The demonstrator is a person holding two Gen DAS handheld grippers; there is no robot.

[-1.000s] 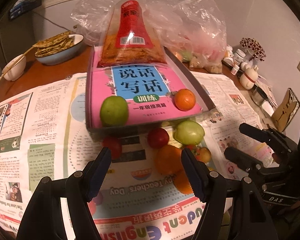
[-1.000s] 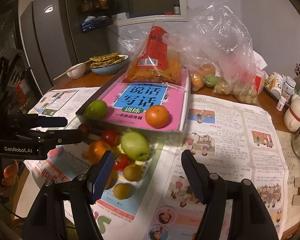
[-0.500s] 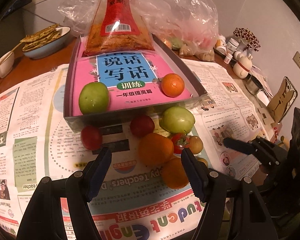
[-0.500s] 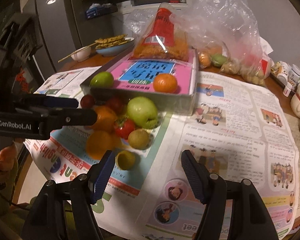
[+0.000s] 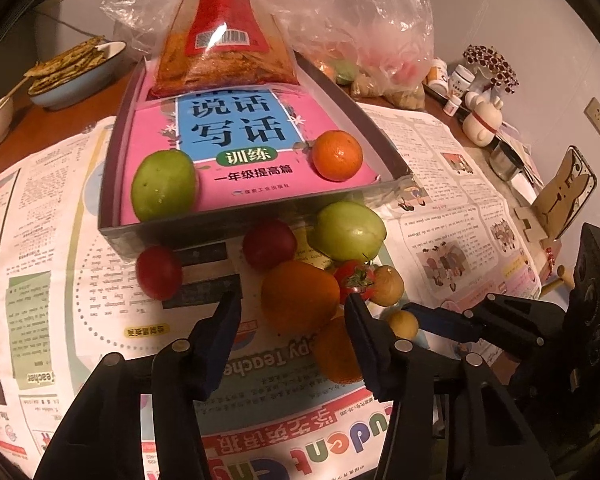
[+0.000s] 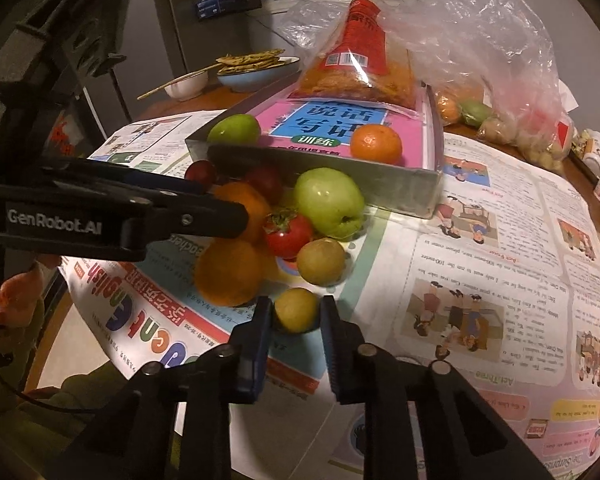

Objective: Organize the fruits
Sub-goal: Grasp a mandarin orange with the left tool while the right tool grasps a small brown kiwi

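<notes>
The right claw [image 6: 292,316] has just closed on the small yellow fruit [image 6: 296,309] (firm, round, apt to roll); the left claw [image 5: 292,312] has been narrowing around an orange [image 5: 300,296], not gripping.

Printed newspaper [image 6: 480,216], matt and creased, is spread under the fruit. A glossy book cover [image 5: 236,148] lies in the matt grey box [image 5: 204,232]. Crinkled clear plastic bags [image 5: 364,20] shine; the tomato [image 6: 288,232] looks smooth and glossy.

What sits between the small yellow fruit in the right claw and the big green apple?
In the right wrist view, a brownish round fruit sits between the yellow fruit and green apple.
</notes>
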